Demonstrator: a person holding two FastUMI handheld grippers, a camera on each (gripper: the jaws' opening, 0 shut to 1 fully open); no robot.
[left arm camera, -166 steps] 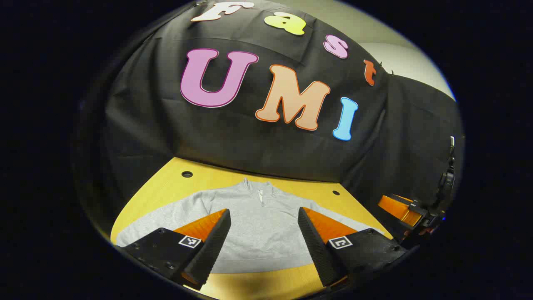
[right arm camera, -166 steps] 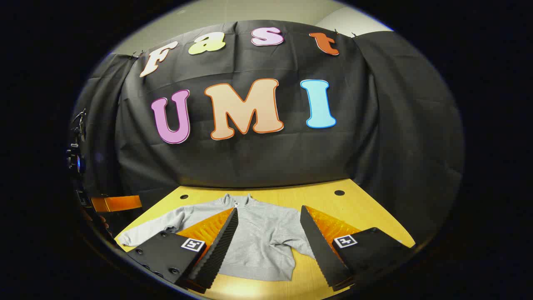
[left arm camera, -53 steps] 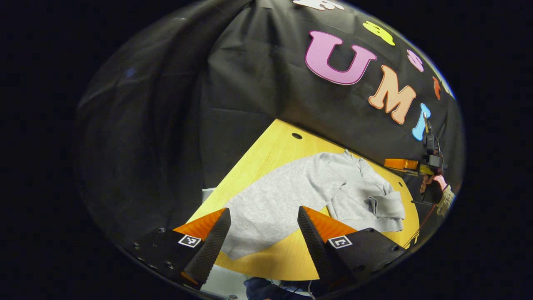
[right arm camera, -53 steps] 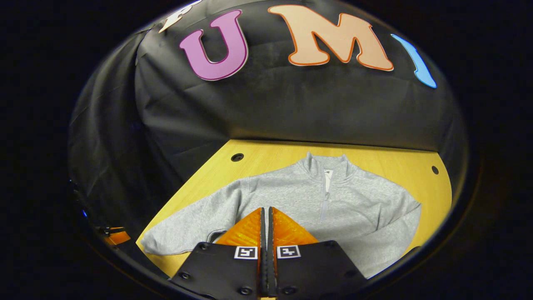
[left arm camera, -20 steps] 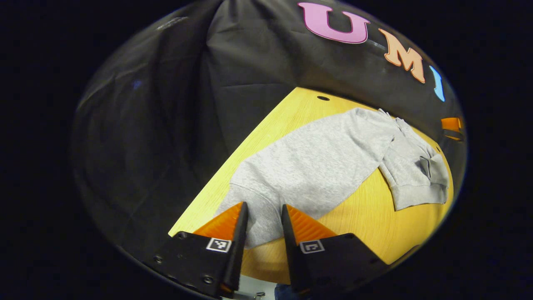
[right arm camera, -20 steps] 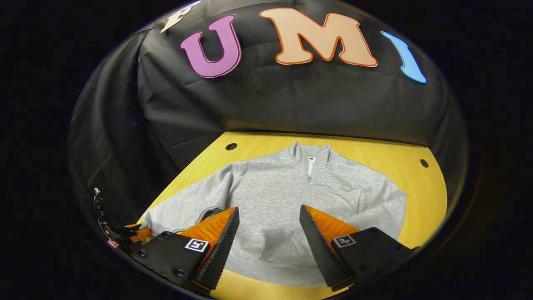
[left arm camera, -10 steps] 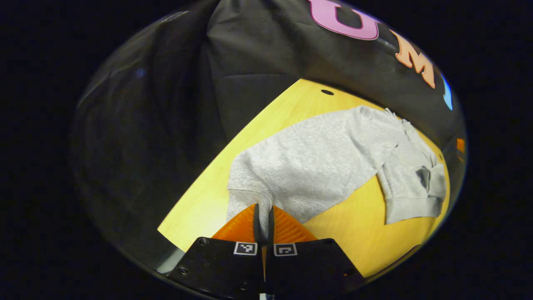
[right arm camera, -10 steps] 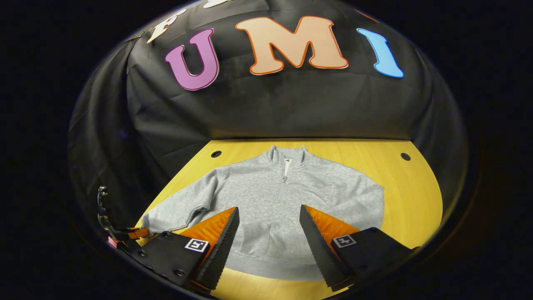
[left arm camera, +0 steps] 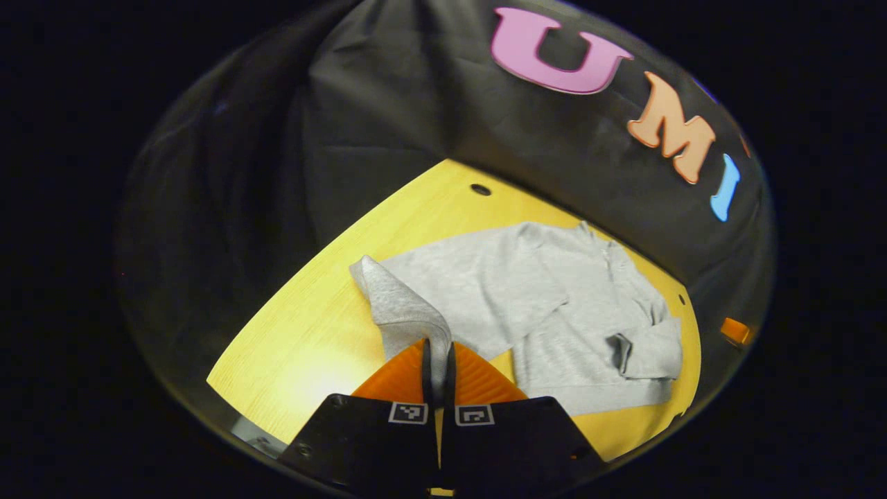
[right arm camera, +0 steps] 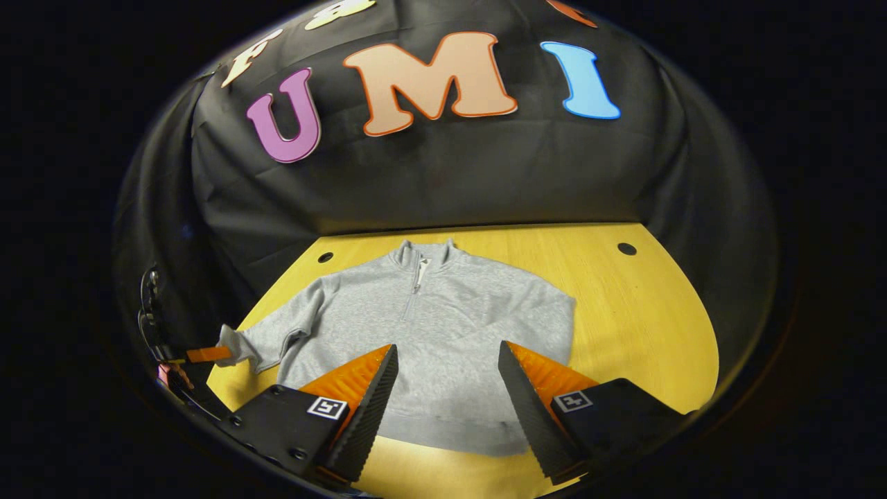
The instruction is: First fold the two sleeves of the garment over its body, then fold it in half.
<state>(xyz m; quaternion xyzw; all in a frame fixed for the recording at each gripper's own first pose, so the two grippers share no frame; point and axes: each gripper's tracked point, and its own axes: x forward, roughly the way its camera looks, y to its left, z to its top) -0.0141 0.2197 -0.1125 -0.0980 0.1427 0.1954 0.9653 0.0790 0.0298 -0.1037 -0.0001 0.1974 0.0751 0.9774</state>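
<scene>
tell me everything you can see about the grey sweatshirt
The grey sweatshirt is a soft, fleecy-looking pullover with a stand-up collar and a short zip at the neck. It lies front up on the yellow wooden table. One sleeve is already folded over its body. The other sleeve's cuff is pinched in the shut left gripper and lifted off the table. The right gripper hovers open over the hem, seemingly without touching.

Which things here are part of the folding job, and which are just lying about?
Part of the job:
grey sweatshirt
left sleeve, lifted
right sleeve, folded over
left gripper, shut on the cuff
right gripper, open

Lying about:
wooden table
</scene>
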